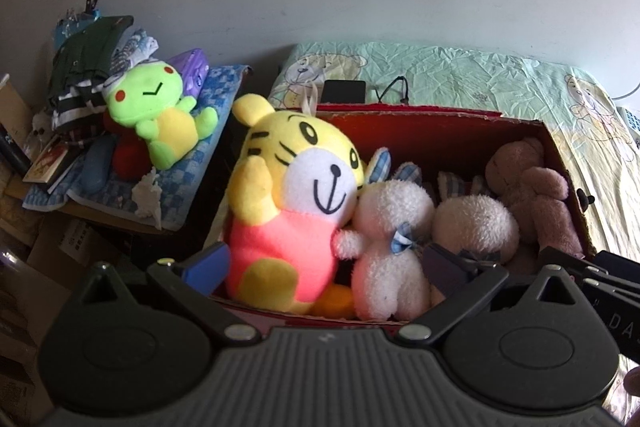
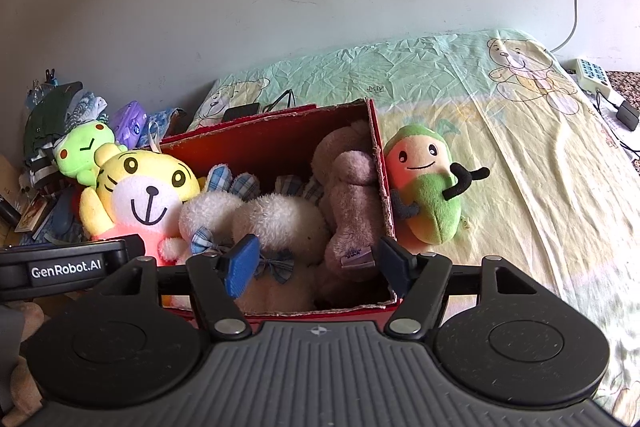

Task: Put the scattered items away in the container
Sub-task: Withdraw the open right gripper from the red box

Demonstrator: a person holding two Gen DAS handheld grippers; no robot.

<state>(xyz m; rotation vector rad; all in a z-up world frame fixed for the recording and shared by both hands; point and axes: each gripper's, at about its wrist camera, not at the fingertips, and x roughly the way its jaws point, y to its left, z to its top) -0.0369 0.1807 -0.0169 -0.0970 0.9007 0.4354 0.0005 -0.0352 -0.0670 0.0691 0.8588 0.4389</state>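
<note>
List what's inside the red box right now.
In the red box: yellow tiger plush, two white plushes with blue checked bows, mauve plush. The box floor and anything beneath them is covered.

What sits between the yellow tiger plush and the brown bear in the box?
Two white bunny plushes, one beside the tiger, the other against the bear; clearest in the right wrist view.

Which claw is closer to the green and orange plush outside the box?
Right. The right claw sits open over the red box's end, beside the green and orange plush against that wall. The left claw is over the yellow tiger plush at the far end.
</note>
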